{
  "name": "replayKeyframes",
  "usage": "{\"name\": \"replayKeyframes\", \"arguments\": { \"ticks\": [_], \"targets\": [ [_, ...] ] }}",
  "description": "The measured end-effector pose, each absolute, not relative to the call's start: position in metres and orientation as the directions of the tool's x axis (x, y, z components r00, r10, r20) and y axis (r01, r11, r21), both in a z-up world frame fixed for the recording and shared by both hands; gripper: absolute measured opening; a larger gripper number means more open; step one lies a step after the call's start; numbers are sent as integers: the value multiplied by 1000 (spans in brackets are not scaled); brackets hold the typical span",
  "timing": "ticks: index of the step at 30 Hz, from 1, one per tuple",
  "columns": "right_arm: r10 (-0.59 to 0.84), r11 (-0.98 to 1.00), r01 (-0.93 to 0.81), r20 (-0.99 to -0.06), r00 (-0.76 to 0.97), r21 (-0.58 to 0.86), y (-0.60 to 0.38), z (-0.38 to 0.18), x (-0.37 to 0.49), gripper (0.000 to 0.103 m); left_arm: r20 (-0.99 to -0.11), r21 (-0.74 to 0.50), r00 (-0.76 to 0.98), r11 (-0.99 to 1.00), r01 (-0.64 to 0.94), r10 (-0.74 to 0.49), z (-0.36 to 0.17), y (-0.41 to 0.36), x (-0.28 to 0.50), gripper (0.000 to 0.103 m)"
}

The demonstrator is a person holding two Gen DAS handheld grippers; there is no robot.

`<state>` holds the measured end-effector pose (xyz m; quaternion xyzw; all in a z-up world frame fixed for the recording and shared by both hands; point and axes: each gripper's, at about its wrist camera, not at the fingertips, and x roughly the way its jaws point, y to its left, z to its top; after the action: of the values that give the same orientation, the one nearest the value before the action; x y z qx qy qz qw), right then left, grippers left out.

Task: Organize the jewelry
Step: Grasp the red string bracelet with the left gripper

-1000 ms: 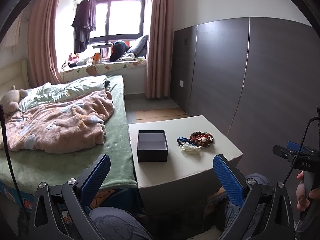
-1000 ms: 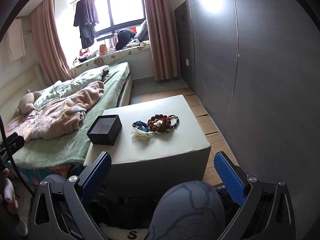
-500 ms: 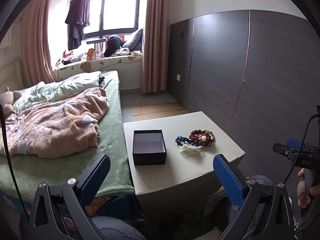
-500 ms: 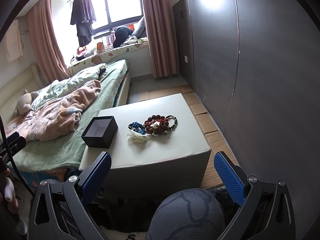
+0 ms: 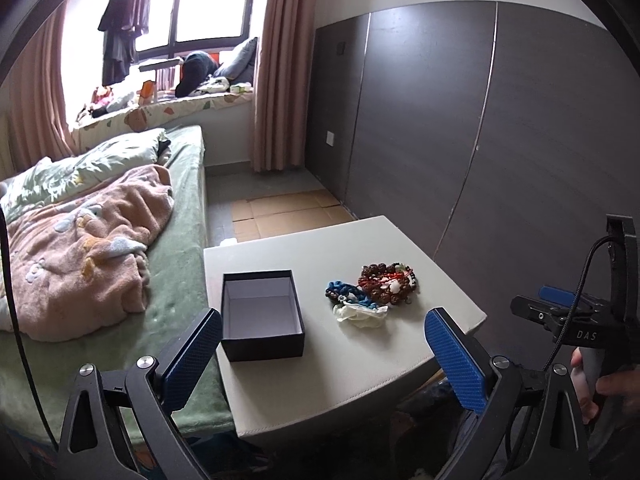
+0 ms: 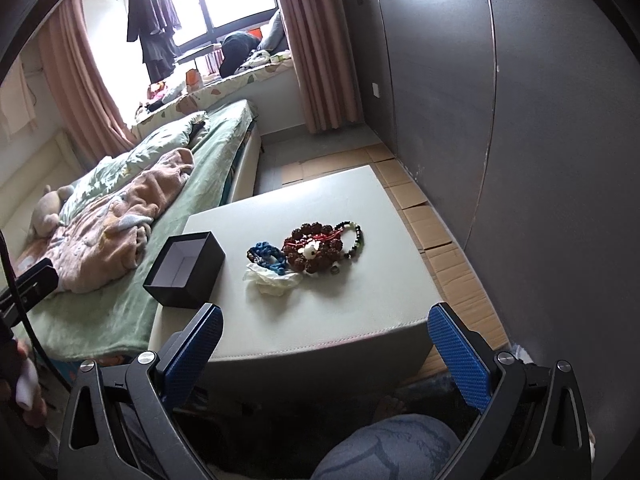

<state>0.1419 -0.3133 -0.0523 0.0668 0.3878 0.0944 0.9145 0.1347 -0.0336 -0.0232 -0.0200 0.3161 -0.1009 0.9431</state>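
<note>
Inside, black box (image 5: 262, 316) holds nothing — jewelry pile (image 5: 372, 292) lies beside it.

Worktop (image 5: 320, 376): pale, cushioned square top with a stitched front edge, set just beside the bed (image 5: 176, 280). Black open box (image 5: 262, 316) sits near the left edge, close to the front, its pale interior showing nothing inside. Jewelry pile (image 5: 386, 288) lies toward the right edge: brown bead strings, blue cord piece, white crumpled item touching. Box and pile apart.
</note>
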Motion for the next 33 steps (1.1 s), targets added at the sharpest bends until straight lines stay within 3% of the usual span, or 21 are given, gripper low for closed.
{"name": "replayKeyframes", "arguments": {
  "ticks": [4,9,17,21,25,31,33],
  "targets": [
    [220,975,-126,-716,663,183,-311,-65,164,103,-621,-148,739,965,217,-262,-38,-45,162,97],
    [235,971,-124,-734,637,204,-314,-83,183,103,-692,-193,652,950,246,-310,-63,-66,202,84],
    [324,933,-77,-730,602,350,-329,-114,216,103,-784,-198,533,942,271,-318,-91,-96,255,73],
    [348,913,-38,-727,592,406,-335,-129,238,88,-836,-212,451,943,258,-312,-112,-105,280,66],
    [388,881,1,-725,569,473,-340,-149,253,79,-865,-216,404,948,233,-297,-129,-111,299,64],
    [419,849,28,-705,573,528,-346,-162,265,78,-907,-161,341,951,265,-249,-155,-132,314,61],
    [423,848,35,-714,557,529,-345,-167,271,78,-918,-144,324,953,266,-229,-164,-135,319,52]
  ]
}}
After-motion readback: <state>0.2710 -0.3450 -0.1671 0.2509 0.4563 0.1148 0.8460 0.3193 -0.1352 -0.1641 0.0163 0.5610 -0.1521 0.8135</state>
